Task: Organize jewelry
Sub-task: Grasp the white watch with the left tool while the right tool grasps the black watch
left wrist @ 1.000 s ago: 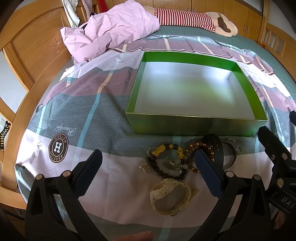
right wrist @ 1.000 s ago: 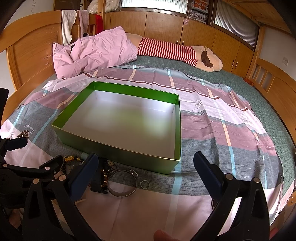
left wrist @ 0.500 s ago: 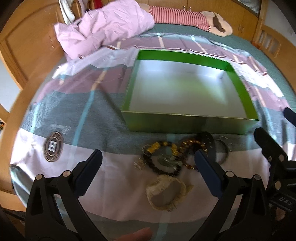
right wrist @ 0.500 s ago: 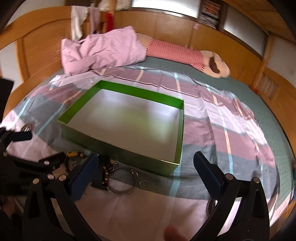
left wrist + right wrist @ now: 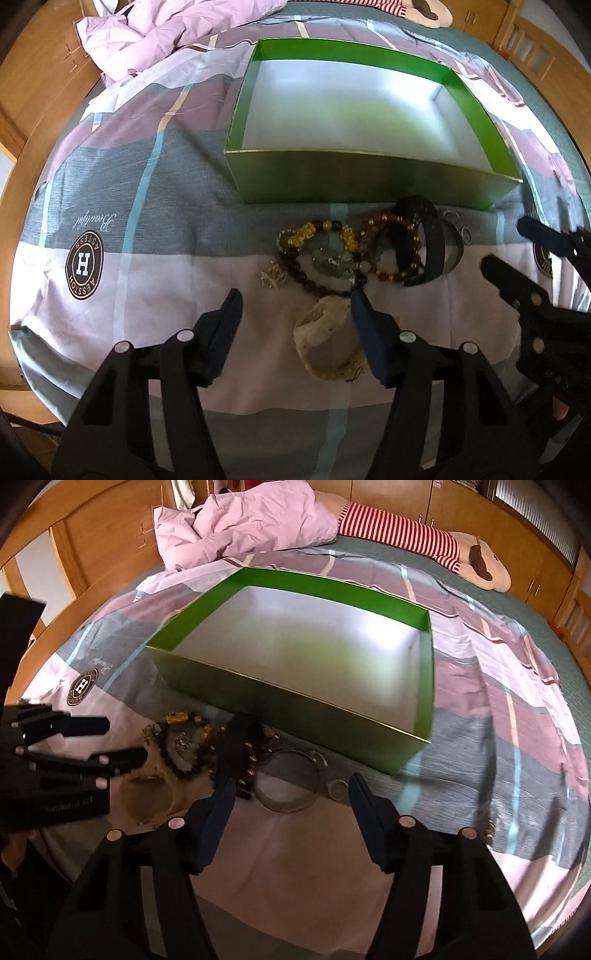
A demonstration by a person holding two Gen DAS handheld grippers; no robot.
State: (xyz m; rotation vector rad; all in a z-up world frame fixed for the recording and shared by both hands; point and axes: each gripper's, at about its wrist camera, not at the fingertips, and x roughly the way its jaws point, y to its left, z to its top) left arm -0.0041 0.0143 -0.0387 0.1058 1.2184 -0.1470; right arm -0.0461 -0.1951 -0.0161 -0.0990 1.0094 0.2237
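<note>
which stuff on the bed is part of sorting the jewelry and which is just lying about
For the job:
green box, empty
beaded bracelets
cream bangle
black band
metal bangle
small ring

Just lying about:
pink duvet
striped plush toy
plaid sheet
wooden bed frame

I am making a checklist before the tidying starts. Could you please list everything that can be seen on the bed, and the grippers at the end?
box: one, green outside, pale inside, nothing in it, middle of bed
bead bracelets: at least two, dark, yellow and amber, heaped before the box
black band: one, in the heap
cream watch: one, nearest the left gripper
metal bangle: one, silver, right of the heap
small ring: one, silver, beside the bangle
quilt: one, pink, at the headboard
plush toy: one, red-striped, far side
left gripper: jaws closing, nothing held
right gripper: jaws closing, nothing held
</note>
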